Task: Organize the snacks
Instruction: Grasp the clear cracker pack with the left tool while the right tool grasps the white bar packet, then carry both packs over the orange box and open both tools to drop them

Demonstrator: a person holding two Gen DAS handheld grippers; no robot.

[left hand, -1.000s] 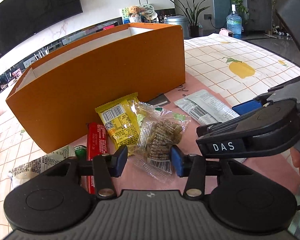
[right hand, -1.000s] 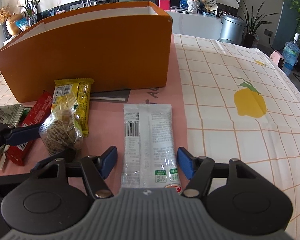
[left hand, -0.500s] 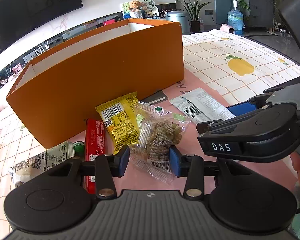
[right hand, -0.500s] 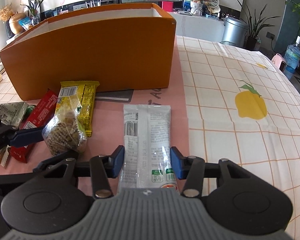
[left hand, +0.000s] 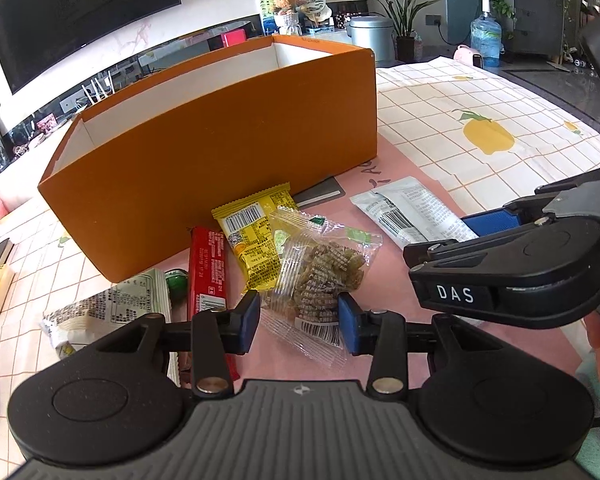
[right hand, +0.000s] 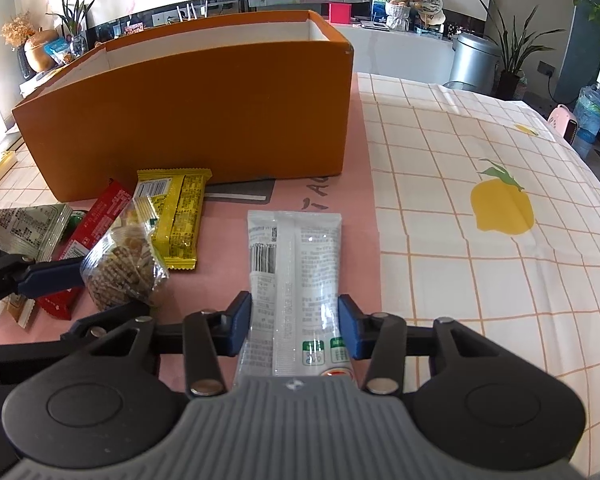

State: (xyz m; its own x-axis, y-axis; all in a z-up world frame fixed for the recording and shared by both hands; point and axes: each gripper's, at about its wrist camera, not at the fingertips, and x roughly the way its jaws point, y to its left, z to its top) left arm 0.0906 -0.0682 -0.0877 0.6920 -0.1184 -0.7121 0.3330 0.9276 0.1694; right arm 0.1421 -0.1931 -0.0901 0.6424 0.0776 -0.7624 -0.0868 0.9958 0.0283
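Orange cardboard makes up the big box (left hand: 220,152) at the back of the bench (right hand: 460,184), and the part of its white inside that shows has no snack in it. So the job has hardly started.

All the snacks lie on the pink mat (right hand: 220,240) in front of the box. The left tool (left hand: 298,322) has just been closing on the clear bag of crunchy bits (left hand: 320,276), and its blue pads now squeeze the bag. The right tool (right hand: 294,326) has just been closing too, and its pads press the sides of the white packet (right hand: 296,276).

A yellow packet (left hand: 256,236), a red bar (left hand: 208,268) and a printed silvery packet (left hand: 112,312) wait to be picked up.

Most of the box floor is hidden by its tall wall. The words on the packets are too small to read. Something round and green (left hand: 177,282) peeks out by the red bar, and I cannot tell what it is.
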